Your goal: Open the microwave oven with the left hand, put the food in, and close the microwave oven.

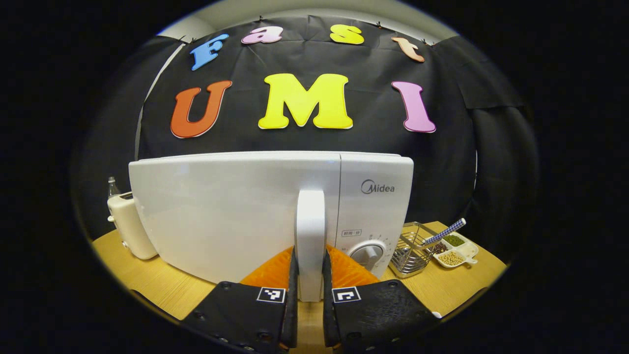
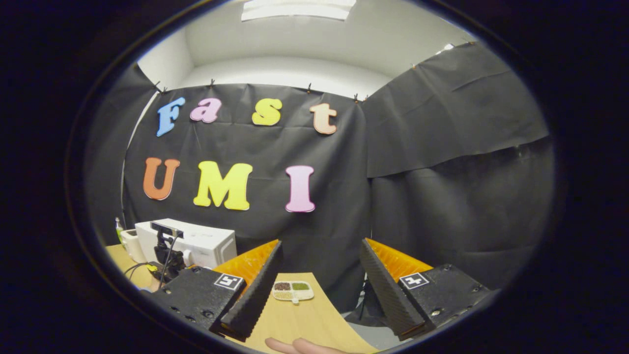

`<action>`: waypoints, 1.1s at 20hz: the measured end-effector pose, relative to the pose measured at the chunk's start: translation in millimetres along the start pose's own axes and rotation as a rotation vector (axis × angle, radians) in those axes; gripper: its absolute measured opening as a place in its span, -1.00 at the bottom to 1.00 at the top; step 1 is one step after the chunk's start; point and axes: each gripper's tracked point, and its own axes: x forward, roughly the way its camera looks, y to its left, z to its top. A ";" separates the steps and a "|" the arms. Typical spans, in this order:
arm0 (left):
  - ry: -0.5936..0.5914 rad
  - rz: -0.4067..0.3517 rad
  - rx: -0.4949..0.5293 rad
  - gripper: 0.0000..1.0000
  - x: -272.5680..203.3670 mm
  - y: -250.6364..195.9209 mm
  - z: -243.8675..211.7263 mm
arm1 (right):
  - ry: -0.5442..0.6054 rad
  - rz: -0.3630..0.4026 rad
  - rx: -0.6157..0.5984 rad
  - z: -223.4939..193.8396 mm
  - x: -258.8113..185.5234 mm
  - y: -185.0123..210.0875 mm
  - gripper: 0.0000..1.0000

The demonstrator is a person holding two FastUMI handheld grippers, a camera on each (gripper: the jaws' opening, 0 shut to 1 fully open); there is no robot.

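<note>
The white microwave [image 1: 236,216] stands straight ahead in the left gripper view, its tall white door handle [image 1: 310,231] running up the middle. My left gripper [image 1: 310,282] is shut on that handle, one finger pressing each side. Whether the door is ajar I cannot tell. A white divided dish of beans and grains [image 1: 454,250] lies on the table right of the microwave, with a checked-handled spoon [image 1: 444,231] above it. In the right gripper view my right gripper [image 2: 319,248] hangs open and holds nothing, above the table's edge, with the divided dish [image 2: 293,290] between its fingers farther off.
A cream toaster [image 1: 128,226] and a small bottle [image 1: 113,187] stand left of the microwave. A wire basket [image 1: 413,248] sits between the microwave and the dish. The wooden table [image 2: 304,319] ends just right of the dish. A person's fingers [image 2: 300,346] show at the bottom.
</note>
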 end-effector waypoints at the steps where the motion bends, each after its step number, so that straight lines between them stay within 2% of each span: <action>1: 0.010 0.002 -0.006 -0.59 -4.1 -0.3 -3.6 | -0.008 0.000 -0.006 5.0 -4.3 -1.7 1.00; 2: 0.017 0.005 -0.012 -0.59 -4.1 -0.8 -5.1 | -0.016 -0.002 -0.008 9.9 -8.9 -4.1 0.83; 3: 0.023 0.006 -0.018 -0.59 -5.8 -0.2 -5.6 | -0.024 0.004 -0.007 14.8 -13.1 -5.4 0.83; 4: 0.027 0.006 -0.025 -0.59 -6.4 -0.3 -4.4 | -0.033 0.012 -0.008 20.0 -17.0 -4.2 1.00; 8: 0.025 -0.018 -0.119 -0.60 1.1 -0.8 -5.0 | -0.084 0.017 -0.029 33.3 -27.0 -5.6 1.00; 12: 0.017 -0.003 -0.046 -0.60 4.5 -0.3 -9.5 | -0.088 0.041 -0.025 30.0 -33.8 -3.9 1.00; 13: 0.003 -0.004 -0.040 -0.88 3.9 -0.3 -5.2 | -0.090 0.039 -0.027 29.0 -33.9 -6.1 1.00; 16: 0.023 -0.020 -0.060 -0.89 -4.1 -0.1 -9.3 | -0.089 0.028 -0.025 26.0 -34.0 -13.1 0.99; 18: -0.010 -0.024 -0.036 -0.90 -20.3 1.7 -11.2 | -0.085 0.024 -0.017 22.6 -31.8 -15.7 0.99; 19: -0.028 -0.043 -0.004 -0.89 -31.2 4.3 -9.7 | -0.079 0.022 -0.014 19.9 -30.4 -16.0 0.99; 22: -0.047 -0.121 -0.025 -0.89 -62.3 10.8 -16.5 | -0.048 0.026 -0.002 7.2 -27.3 -10.2 0.99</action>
